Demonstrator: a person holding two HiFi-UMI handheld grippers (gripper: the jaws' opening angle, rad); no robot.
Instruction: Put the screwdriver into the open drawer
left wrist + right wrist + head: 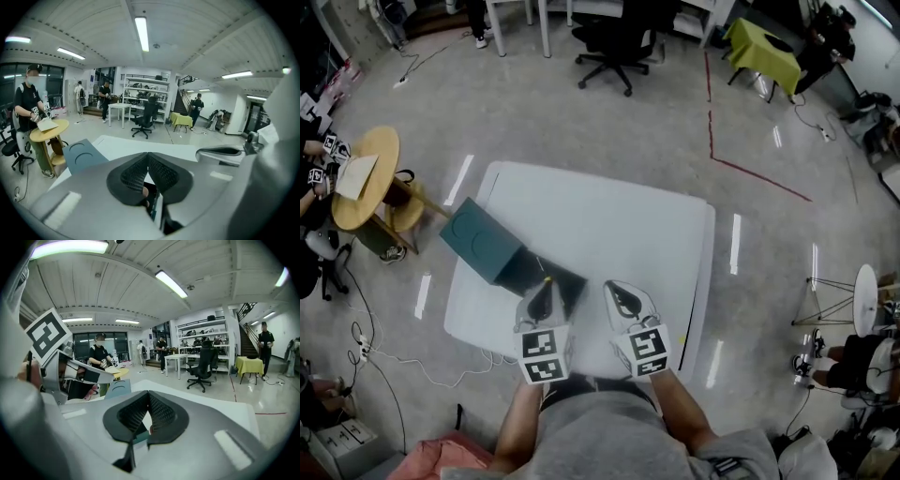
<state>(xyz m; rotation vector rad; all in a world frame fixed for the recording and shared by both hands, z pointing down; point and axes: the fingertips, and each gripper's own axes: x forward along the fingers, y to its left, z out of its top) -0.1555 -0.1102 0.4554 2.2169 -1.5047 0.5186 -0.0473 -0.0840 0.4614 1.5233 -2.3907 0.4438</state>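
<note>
A teal drawer cabinet (483, 246) stands on the left part of the white table (619, 225). Its dark drawer (567, 281) is pulled open toward me. A thin item with a yellow end (546, 278), seemingly the screwdriver, lies at the drawer just ahead of my left gripper (545, 287); most of it is hidden. In the left gripper view the left gripper (148, 155) is shut, its pads meeting with nothing between them. My right gripper (615, 287) hovers beside it to the right, over the table. The right gripper view shows the right gripper (148, 393) shut and empty too.
A round wooden table (366, 173) with a person beside it stands left of the white table. An office chair (619, 42) and a table under a yellow-green cloth (761, 47) are farther off. Cables (394, 356) trail over the floor at the near left.
</note>
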